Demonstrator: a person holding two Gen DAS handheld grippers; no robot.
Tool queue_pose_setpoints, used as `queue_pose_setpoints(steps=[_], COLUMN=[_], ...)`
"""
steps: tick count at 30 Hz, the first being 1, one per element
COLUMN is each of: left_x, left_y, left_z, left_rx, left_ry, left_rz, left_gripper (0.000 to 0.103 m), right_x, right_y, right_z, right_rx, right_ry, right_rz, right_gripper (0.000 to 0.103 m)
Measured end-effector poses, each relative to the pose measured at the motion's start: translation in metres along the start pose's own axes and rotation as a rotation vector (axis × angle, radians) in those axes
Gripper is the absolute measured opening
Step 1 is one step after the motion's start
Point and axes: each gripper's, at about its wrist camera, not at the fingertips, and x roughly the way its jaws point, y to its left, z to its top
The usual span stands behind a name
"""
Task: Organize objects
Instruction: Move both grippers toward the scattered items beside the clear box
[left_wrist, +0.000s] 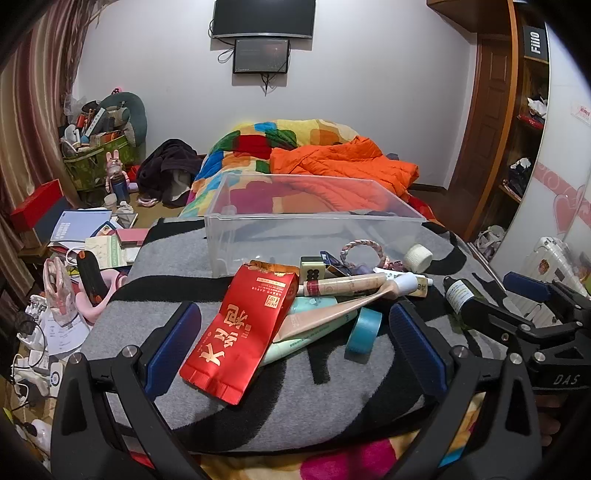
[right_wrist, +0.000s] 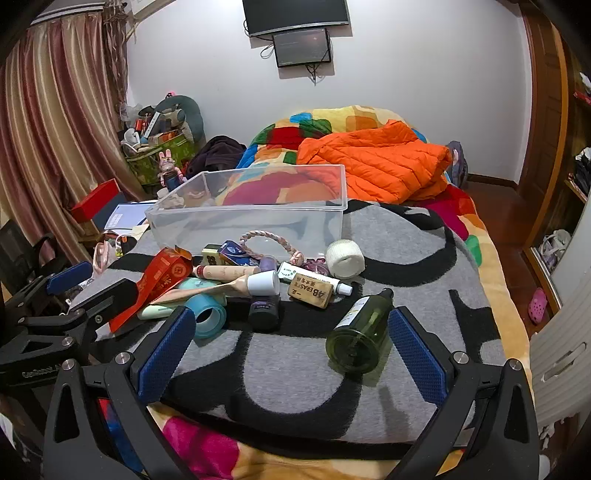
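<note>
A right gripper (right_wrist: 290, 349), jaws spread wide and empty, hovers over a grey-and-black blanket (right_wrist: 295, 384) on a bed. A green glass bottle (right_wrist: 360, 334) lies beside its right finger. Ahead, small items clutter around blue tape (right_wrist: 207, 314), before a clear plastic bin (right_wrist: 251, 210).

Bed (right_wrist: 476, 236): has a colourful quilt, with a grey and black blanket (right_wrist: 295, 369) spread over the near part.
On the blanket: a clear plastic box (right_wrist: 251, 214), a red packet (left_wrist: 240, 332), tubes, a blue tape roll (right_wrist: 208, 315), a green bottle (right_wrist: 360, 336), a white roll (right_wrist: 345, 258), a rope ring (right_wrist: 266, 240).
Further back on the bed: an orange jacket (right_wrist: 376, 162).
</note>
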Motion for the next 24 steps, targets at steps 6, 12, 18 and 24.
queue_pose_setpoints(steps=[6, 12, 18, 24], left_x=[-0.0012, -0.0018, -0.0016, -0.0007], left_y=[-0.0016, -0.0048, -0.0054, -0.0054], left_z=[-0.0006, -0.0012, -0.0009, -0.0012], left_rx=[0.014, 0.025, 0.025, 0.020], left_ry=[-0.005, -0.006, -0.007, -0.001], left_rz=[0.011, 0.009, 0.006, -0.001], left_gripper=[0.103, 0.103, 0.103, 0.103], right_x=[0.0003, 0.0001, -0.0003, -0.0009], right_y=[0.0018, 0.0019, 0.0022, 0.0025], right_z=[-0.0001, 0.0001, 0.0000, -0.0011], right_rx=[-0.004, -0.003, -0.001, 0.001], right_ry=[-0.002, -0.002, -0.002, -0.001], right_rz=[-0.005, -0.003, -0.001, 0.007], right_gripper=[0.103, 0.103, 0.103, 0.103])
